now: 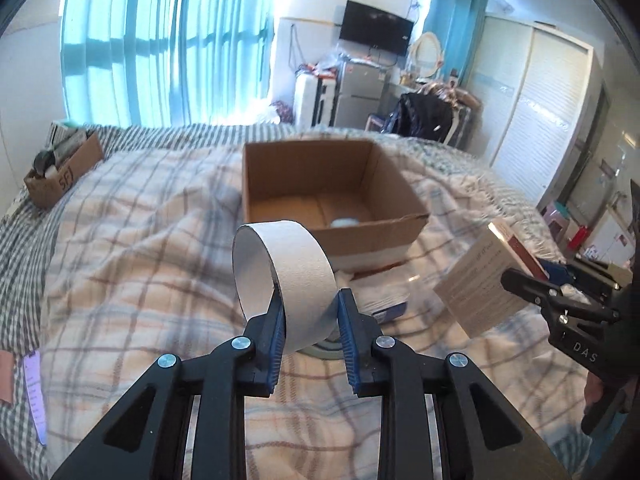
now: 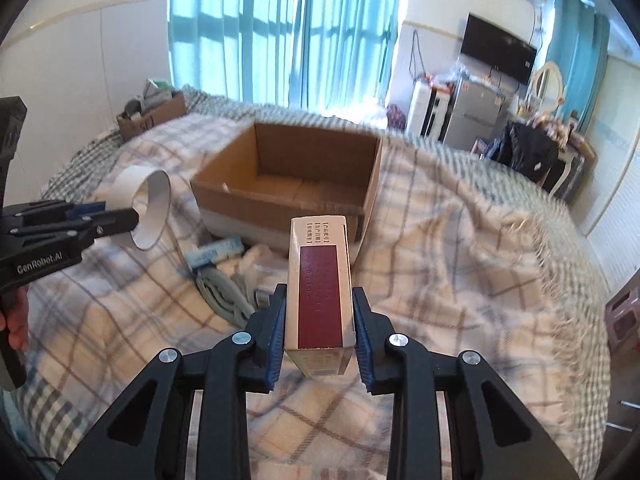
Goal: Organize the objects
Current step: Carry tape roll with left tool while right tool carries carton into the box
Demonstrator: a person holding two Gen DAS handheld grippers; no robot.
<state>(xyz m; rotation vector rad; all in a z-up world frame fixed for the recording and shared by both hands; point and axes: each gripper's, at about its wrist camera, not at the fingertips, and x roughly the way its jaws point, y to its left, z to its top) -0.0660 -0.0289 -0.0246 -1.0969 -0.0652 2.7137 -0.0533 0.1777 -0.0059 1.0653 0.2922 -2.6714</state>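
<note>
My left gripper is shut on a white tape ring and holds it above the bed, in front of the open cardboard box. The ring also shows in the right wrist view, held by the left gripper. My right gripper is shut on a cream and dark red carton, held above the blanket just short of the box. The carton also shows in the left wrist view. A small pale object lies inside the box.
The bed has a plaid blanket. A blue and white packet and grey cloth items lie in front of the box. A second cardboard box with items stands at the bed's far left. Fridge, TV and chair stand beyond the bed.
</note>
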